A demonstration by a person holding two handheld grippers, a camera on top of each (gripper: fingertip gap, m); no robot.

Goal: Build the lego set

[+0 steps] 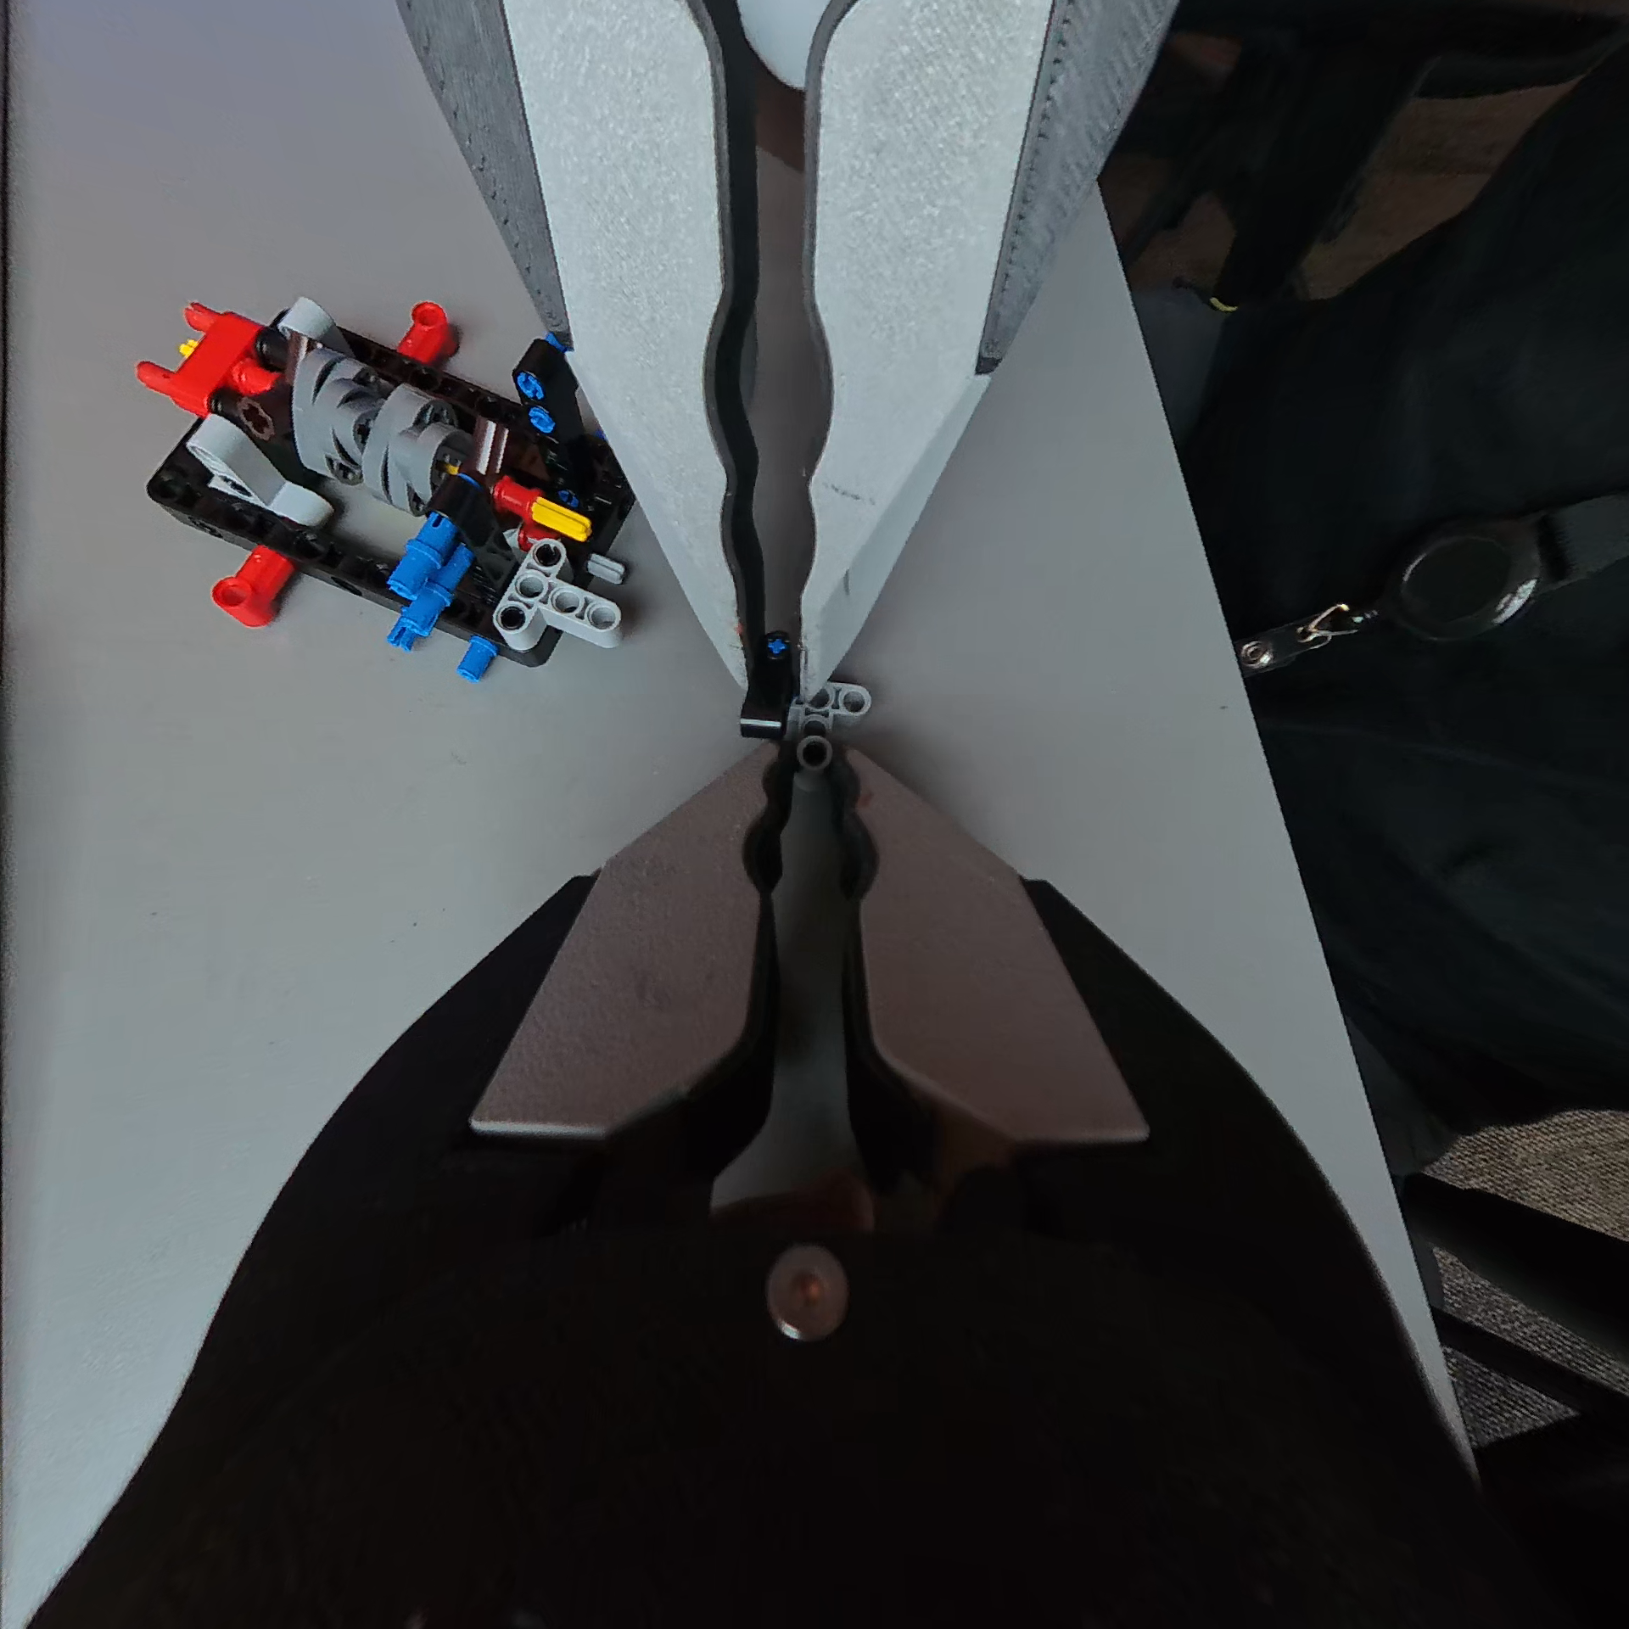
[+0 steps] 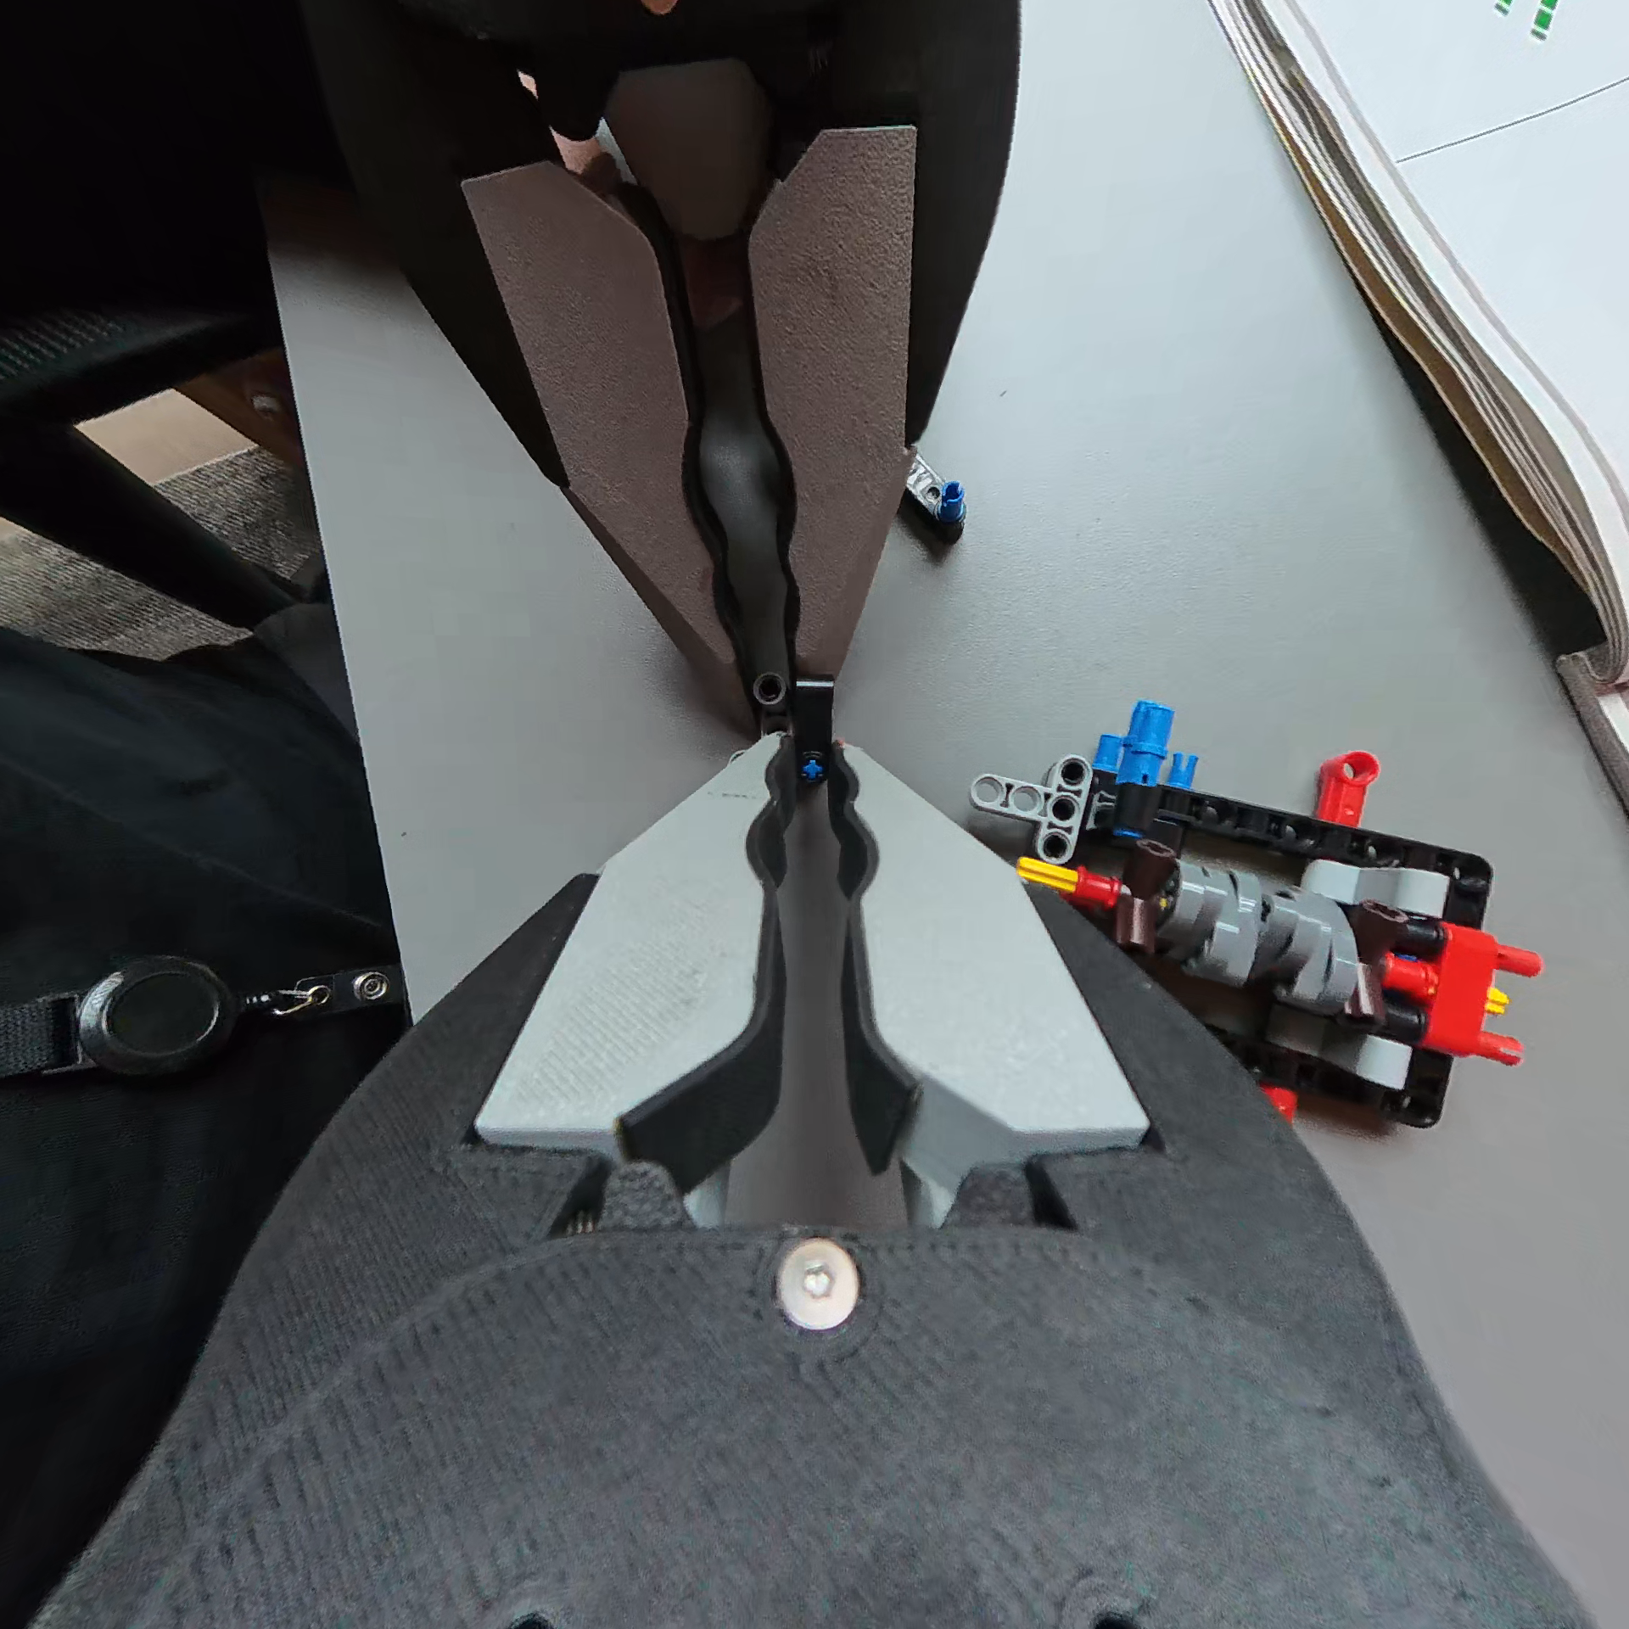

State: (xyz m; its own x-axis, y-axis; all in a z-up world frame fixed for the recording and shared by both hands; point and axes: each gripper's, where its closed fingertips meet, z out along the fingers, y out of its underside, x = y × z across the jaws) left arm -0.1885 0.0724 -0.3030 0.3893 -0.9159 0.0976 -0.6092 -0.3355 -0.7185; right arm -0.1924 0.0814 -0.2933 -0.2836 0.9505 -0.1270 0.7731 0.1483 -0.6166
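My left gripper (image 1: 811, 760) is shut on a small grey T-shaped beam (image 1: 833, 705). My right gripper (image 1: 777, 661) comes in from the opposite side, tip to tip with it, shut on a short black beam (image 1: 765, 710) that carries a blue pin. The two pieces touch side by side just above the grey table (image 1: 264, 881). In the right wrist view my right gripper (image 2: 811, 765) holds the black beam (image 2: 813, 705), and the left gripper (image 2: 780, 705) holds the grey beam (image 2: 769, 688). The partly built model (image 1: 388, 476) is a black frame with grey gears and red, blue and yellow parts.
The model (image 2: 1234, 926) lies flat on the table (image 2: 1146, 441), to the right of my right gripper. A loose black piece with a blue pin (image 2: 939, 502) lies beyond it. An open instruction booklet (image 2: 1454, 264) lies far right. A person in dark clothing with a badge reel (image 2: 150, 1014) sits at the table edge. Left and right tips are no more than a few centimetres apart.
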